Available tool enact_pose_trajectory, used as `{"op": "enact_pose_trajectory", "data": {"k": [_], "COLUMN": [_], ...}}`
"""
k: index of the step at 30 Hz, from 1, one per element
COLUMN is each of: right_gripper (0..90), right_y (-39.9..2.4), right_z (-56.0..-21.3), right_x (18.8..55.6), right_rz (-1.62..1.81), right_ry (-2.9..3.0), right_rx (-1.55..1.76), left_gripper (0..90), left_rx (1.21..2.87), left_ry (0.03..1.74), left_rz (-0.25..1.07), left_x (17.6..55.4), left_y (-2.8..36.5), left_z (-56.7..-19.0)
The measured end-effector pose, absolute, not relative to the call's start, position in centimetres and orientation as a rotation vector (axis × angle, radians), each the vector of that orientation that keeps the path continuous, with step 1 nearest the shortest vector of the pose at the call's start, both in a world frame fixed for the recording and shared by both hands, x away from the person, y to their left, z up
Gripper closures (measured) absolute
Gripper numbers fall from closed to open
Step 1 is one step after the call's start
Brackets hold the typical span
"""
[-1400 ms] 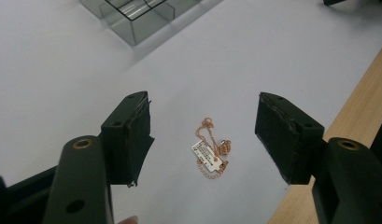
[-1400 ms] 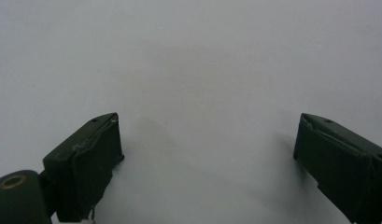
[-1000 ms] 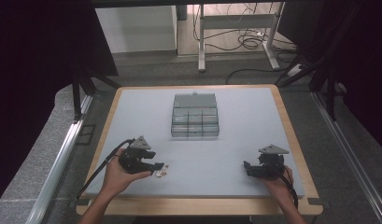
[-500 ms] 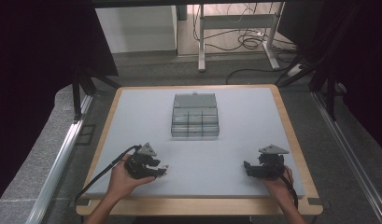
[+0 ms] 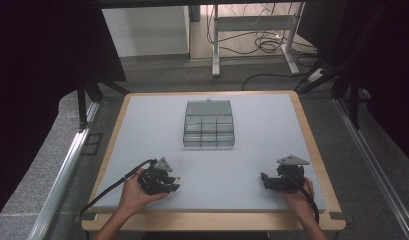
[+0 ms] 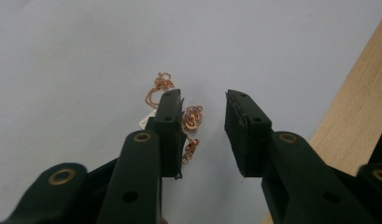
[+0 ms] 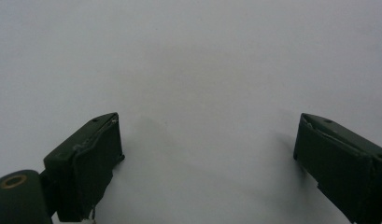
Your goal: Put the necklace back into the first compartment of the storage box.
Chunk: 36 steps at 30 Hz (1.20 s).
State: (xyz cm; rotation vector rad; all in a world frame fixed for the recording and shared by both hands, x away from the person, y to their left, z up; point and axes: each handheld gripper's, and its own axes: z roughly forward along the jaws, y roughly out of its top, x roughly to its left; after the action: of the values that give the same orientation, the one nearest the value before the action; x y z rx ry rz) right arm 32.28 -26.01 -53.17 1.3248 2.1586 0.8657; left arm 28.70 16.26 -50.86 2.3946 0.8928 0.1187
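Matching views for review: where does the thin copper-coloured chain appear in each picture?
High view: the chain is a tiny glint at the tips of the left gripper, lower left of the table.
Left gripper view: centre, lying loose on the grey surface between and beside the open jaws.
Right gripper view: not in it.
Shared landmark: the grey tabletop.

Thin copper-gold chain necklace [image 6: 188, 119] with small round pendant and white tag, lying loosely bunched and flat on pale grey table surface; centre of left gripper view, lower left of centre in high view [image 5: 178, 178].
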Motion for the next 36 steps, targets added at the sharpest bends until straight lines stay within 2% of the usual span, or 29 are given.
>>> {"op": "enact_pose_trajectory", "data": {"k": [7,36], "right_gripper": [7.5,7.4], "right_y": [-26.0,-26.0], "right_z": [-53.2,-53.2], "right_x": [32.3,32.3], "right_rz": [0.865,0.864], "right_ry": [2.16,2.157], "right_rx": [1.325,1.326], "left_gripper": [74.2,87.0], "left_rx": [2.42,2.446], "left_ry": [0.901,0.888], "left_rz": [0.13,0.19], "left_x": [28.8,28.8], "left_y": [16.0,15.1], "left_z": [-51.4,-52.1]}}
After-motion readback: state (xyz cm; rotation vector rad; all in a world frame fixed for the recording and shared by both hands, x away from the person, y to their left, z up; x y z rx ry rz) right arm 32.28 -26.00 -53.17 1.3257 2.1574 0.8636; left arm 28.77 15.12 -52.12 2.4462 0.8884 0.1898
